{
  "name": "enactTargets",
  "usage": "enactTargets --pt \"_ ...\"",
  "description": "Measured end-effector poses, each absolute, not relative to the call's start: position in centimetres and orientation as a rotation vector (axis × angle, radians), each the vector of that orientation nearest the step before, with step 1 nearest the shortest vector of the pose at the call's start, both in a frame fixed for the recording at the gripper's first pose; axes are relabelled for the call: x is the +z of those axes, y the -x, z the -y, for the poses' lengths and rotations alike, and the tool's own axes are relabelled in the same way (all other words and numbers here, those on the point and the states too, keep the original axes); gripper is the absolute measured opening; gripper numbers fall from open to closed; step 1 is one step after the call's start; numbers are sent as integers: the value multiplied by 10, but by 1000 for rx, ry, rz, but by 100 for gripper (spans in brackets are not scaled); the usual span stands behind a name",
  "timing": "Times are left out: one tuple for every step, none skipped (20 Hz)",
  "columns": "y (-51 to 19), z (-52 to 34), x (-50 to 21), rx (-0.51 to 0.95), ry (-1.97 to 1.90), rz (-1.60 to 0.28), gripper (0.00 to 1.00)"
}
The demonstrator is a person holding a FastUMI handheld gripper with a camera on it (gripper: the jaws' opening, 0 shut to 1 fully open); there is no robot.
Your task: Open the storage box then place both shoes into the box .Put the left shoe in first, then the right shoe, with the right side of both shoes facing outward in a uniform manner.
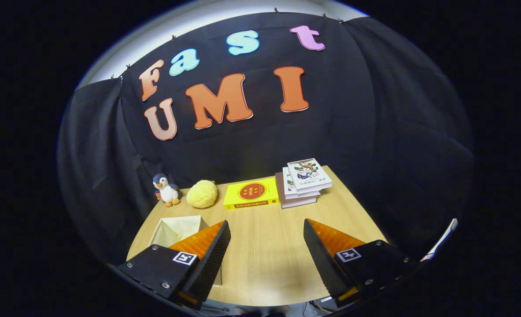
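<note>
The storage box (179, 229), pale and open-topped with nothing visible inside, sits on the wooden table (264, 264) partly behind the left finger, at the table's near left. The gripper (267, 226) hovers above the near table edge, angled down over the tabletop, fingers spread wide apart with only bare wood between them and nothing grasped. Beyond the fingers, along the far edge against the black cloth wall, stand a plush penguin (167, 189), a yellow plush (202, 194), a yellow book (251, 193) and a stack of books (303, 181).
</note>
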State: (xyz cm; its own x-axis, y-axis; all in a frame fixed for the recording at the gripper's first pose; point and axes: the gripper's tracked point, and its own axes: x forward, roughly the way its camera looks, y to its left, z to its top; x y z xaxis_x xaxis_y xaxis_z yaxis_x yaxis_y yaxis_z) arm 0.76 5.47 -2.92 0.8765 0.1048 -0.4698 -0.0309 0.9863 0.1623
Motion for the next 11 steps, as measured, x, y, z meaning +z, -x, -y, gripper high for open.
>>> enactTargets --pt "-8 -46 -25 64 -150 -484 99" --pt "-7 -40 -22 68 -160 -479 99" --pt "-5 -36 -21 74 -177 -481 99" --pt "-3 -32 -22 76 -189 -482 99" --pt "-4 -25 -24 74 -190 -482 99" --pt "-4 -17 -26 66 -186 -483 99" --pt "-3 -11 -28 61 -184 -486 99" --pt "-2 -7 -28 58 -188 -485 99" --pt "-1 -3 -27 57 -196 -488 99" --pt "-1 1 -27 57 -201 -484 99" --pt "-2 6 -26 50 -202 -482 99"
